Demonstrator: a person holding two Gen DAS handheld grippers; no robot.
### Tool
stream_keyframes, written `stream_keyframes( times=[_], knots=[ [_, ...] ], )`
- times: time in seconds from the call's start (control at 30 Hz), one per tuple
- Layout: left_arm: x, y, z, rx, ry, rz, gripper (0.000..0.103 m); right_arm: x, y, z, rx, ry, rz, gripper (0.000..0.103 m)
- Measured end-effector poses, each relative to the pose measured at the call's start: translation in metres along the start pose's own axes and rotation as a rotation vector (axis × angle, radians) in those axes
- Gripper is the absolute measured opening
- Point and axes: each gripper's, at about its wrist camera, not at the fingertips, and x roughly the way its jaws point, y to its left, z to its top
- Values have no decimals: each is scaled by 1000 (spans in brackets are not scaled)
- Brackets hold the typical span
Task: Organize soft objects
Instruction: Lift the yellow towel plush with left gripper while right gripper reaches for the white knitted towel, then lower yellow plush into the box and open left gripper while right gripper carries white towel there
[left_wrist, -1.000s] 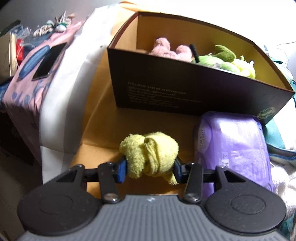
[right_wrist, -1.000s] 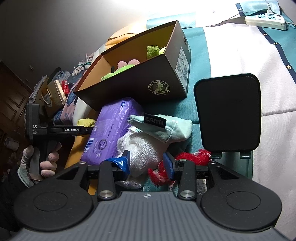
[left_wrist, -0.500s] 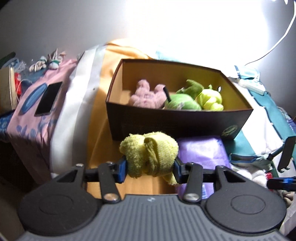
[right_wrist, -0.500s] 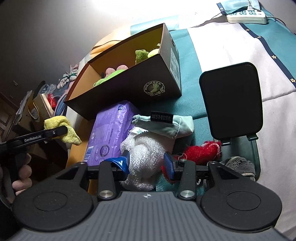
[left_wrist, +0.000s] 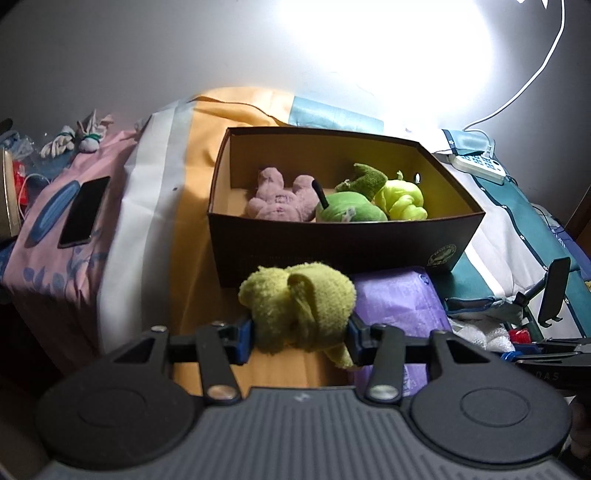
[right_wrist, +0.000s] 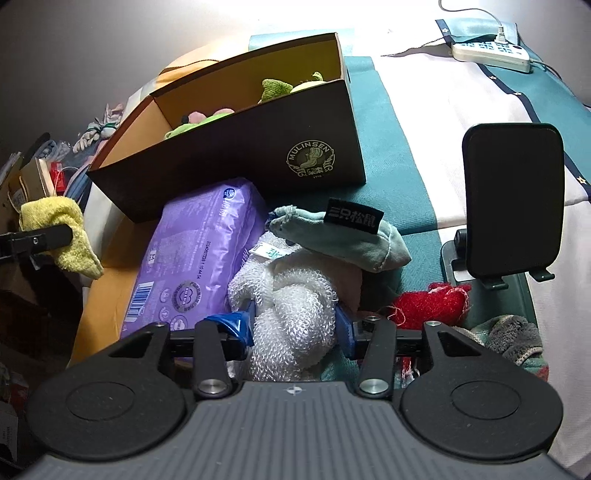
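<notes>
Jaws of our left gripper (left_wrist: 299, 338) are closed against both flanks of a balled yellow towel (left_wrist: 297, 304), which fills the gap between the blue pads and bulges out toward 12 o'clock. Our right gripper (right_wrist: 295, 326) has its jaws part-way closed on a white knitted bundle (right_wrist: 291, 314) that sits squarely between them; whether it is lifted off the pile we cannot tell. Beyond the left jaws at 12 o'clock stands the open brown box (left_wrist: 343, 247), its near wall between the towel and the inside. We count three soft toys in the box: one pink plush (left_wrist: 280, 201), one green plush (left_wrist: 351, 210) and one lime-yellow plush (left_wrist: 402, 201). One purple wipes pack (right_wrist: 195, 266) lies at 11 o'clock from the right jaws, touching the box's near wall. One pale teal pouch (right_wrist: 343, 240) rests on the white bundle at 12 o'clock, and one red plush (right_wrist: 432, 302) lies at 2 o'clock beside a black phone stand (right_wrist: 513, 199). One power strip (right_wrist: 491, 55) lies far off at 1 o'clock.
</notes>
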Motion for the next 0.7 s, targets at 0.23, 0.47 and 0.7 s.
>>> stream_keyframes(
  times=[0.23, 0.47, 0.7],
  knots=[
    [1, 3, 4, 12, -6, -29, 48, -20, 2, -5, -17, -67, -7, 11],
    [1, -3, 13, 28, -18, -67, 48, -58, -3, -2, -12, -146, 68, 10],
    [0, -11, 30, 52, -51, -88, 48, -88, -15, 9, 50, -186, 171, 10]
  ],
)
